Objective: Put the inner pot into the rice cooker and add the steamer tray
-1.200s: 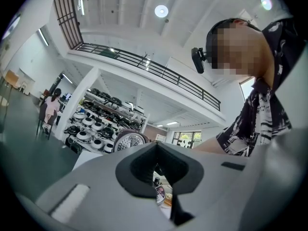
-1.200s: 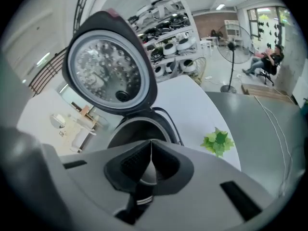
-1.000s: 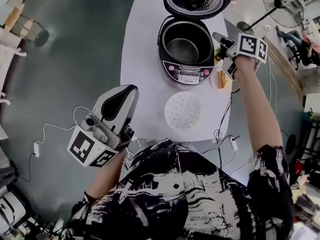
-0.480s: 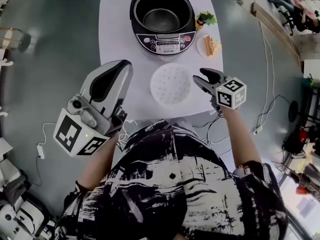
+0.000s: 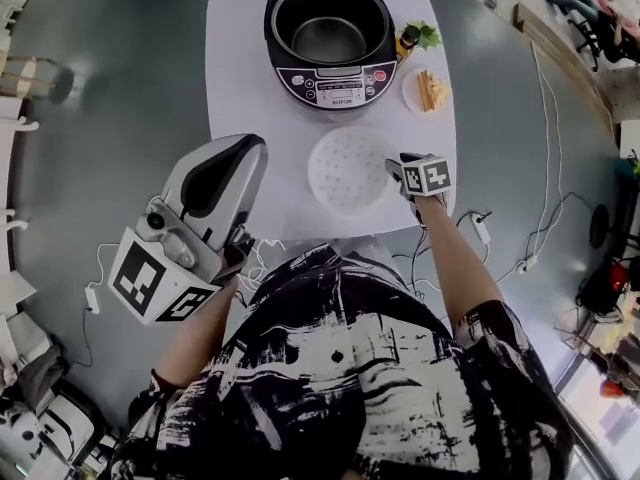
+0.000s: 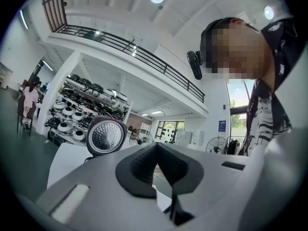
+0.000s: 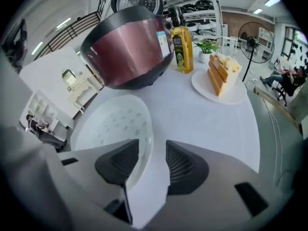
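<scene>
Steamer tray rim is in the gap of the right gripper, jaws opening, not pinching it. Tray's on the white table, just in front of the rice cooker. Left gripper is pressed together, empty.

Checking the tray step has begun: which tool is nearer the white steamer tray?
Right. The right tool is at the steamer tray, jaws opening around its right rim. The left tool hangs shut by the table's left edge, apart from it.
</scene>
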`<action>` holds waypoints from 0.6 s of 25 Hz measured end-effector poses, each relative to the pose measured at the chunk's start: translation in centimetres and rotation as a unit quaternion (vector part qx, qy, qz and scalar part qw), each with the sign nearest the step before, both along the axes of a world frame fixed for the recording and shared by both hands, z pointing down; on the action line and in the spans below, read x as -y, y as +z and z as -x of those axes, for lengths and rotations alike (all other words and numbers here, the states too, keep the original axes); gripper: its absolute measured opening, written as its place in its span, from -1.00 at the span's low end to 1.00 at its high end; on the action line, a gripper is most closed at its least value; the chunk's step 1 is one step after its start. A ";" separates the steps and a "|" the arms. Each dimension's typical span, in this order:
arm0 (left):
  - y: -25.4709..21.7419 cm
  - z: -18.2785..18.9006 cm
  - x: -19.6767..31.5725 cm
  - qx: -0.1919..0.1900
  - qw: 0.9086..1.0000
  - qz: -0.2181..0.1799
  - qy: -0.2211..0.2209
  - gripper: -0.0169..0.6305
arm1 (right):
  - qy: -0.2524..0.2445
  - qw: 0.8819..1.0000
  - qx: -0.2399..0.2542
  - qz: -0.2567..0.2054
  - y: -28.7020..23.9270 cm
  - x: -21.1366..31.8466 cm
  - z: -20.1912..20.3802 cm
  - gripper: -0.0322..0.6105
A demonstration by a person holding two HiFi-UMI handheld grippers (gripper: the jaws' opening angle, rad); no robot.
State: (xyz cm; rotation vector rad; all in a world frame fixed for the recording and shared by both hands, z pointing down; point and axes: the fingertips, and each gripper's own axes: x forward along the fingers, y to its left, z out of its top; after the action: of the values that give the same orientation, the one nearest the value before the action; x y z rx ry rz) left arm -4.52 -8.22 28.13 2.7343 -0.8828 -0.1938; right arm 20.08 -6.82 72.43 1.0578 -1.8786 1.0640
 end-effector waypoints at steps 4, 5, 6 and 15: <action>0.2 0.6 -0.1 0.002 1.000 0.002 -0.009 -0.93 | 0.014 1.000 -0.013 0.024 1.2 0.0 0.4 -0.80; 0.1 0.8 -0.1 0.002 1.000 0.002 -0.011 -0.93 | 0.023 0.999 -0.013 0.028 1.3 0.0 0.5 -0.82; 0.1 1.0 -0.2 0.001 1.000 0.001 -0.013 -0.93 | 0.033 0.999 -0.013 0.033 1.3 0.0 0.5 -0.85; -0.3 1.3 -0.1 -0.019 1.000 -0.009 -0.017 -0.93 | 0.070 0.996 0.034 0.033 -4.6 0.2 0.1 -0.88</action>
State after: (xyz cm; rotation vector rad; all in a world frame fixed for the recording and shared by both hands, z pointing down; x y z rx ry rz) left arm -5.85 -8.14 27.84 2.7246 -0.9217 -0.2612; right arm 20.01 -7.06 67.84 1.1406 -1.8301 1.2486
